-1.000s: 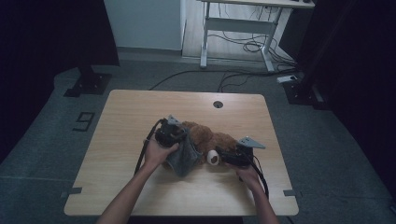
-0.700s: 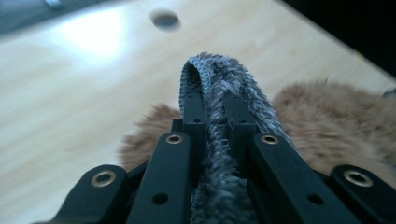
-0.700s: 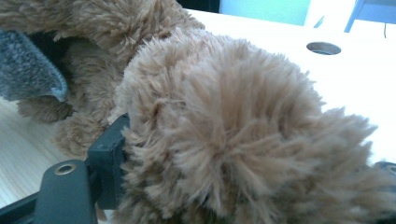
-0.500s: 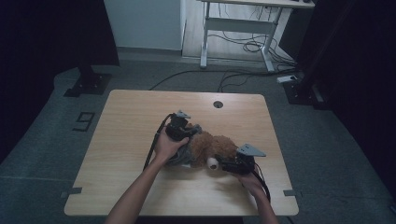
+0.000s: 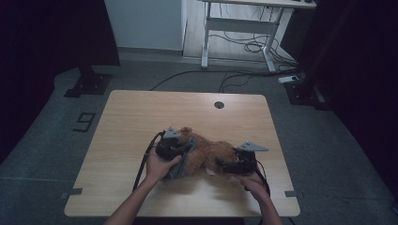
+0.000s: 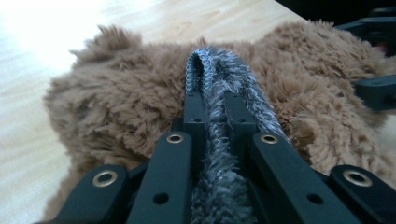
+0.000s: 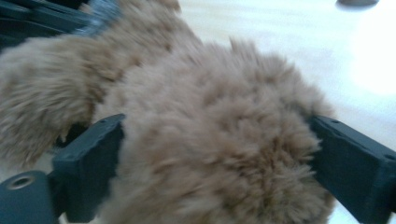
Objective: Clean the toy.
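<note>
Light wooden table [image 5: 141,122] with a round dark cable hole [image 5: 219,104] near its far edge and grey tape tabs [image 5: 74,191] at the near corners. Beyond, on grey floor [image 5: 56,126], a white desk frame [image 5: 244,28] with tangled black cables [image 5: 244,47] under it. At far left, a dark stand base [image 5: 89,84]; near it, a floor marking shaped like a nine [image 5: 84,122].

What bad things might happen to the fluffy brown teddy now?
1. The left tool is shut on only a thin fold of the grey fuzzy cloth, so the cloth may slip out if tugged.
2. The right tool has just been opening, its jaws wide on either side of the brown plush toy, so that end may flop onto the table.
</note>
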Motion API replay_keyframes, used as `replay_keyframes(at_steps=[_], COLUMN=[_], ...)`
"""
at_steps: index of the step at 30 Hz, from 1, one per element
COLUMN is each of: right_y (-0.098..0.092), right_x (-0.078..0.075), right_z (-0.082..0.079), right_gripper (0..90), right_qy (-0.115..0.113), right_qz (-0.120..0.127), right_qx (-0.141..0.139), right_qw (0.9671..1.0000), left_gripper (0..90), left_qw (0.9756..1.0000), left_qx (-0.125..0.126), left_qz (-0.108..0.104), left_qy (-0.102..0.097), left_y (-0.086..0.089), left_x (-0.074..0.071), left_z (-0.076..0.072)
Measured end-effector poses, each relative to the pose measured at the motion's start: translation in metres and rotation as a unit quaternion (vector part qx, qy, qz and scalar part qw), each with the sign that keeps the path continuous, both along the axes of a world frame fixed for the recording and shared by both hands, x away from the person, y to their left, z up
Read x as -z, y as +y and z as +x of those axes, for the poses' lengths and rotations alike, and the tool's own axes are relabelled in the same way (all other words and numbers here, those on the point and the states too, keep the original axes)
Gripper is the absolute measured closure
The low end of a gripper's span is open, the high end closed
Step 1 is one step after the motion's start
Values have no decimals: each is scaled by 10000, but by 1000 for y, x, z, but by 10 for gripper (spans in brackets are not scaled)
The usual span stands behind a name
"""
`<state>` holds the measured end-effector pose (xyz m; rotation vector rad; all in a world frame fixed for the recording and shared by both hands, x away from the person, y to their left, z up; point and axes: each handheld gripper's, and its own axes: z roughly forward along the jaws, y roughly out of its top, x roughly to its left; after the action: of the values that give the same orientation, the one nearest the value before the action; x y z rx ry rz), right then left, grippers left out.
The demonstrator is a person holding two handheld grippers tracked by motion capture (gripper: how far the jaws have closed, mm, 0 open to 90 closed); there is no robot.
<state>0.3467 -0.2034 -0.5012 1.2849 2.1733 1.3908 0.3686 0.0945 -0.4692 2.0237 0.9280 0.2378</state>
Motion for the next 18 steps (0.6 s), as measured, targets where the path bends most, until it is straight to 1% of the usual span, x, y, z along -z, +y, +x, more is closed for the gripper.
replay_keyframes(at_steps=[2,4,5,7,9,10,14,16,18], right_y=[-2,-5,-6,-7,-7,-6,1,3,4], right_x=[6,13,16,20,23,24,26,26,26], right_z=[-3,-6,-9,-13,-16,-17,-20,-18,-16], right_gripper=[78,75,72,72,98,116,204,253,290], right_qy=[82,276,341,364,331,252,-9,-126,-195], right_qz=[114,139,178,229,256,239,109,44,22], right_qx=[42,48,54,26,-12,-31,49,53,49], right_qw=[9999,9995,9992,9991,9991,9994,9999,9999,9998], left_gripper=[817,817,817,817,817,817,817,817,818], left_qw=[9999,9996,9996,9996,9996,9997,9999,9999,9999], left_qx=[65,131,150,220,221,192,87,51,98], left_qz=[-55,-142,-143,-40,4,15,3,8,-43], left_qy=[63,182,205,186,162,129,124,111,26], left_y=[4,7,7,7,7,7,7,6,1], left_x=[2,4,4,5,5,6,4,-4,-18], left_z=[-6,-11,-13,-20,-24,-25,-22,-19,-16])
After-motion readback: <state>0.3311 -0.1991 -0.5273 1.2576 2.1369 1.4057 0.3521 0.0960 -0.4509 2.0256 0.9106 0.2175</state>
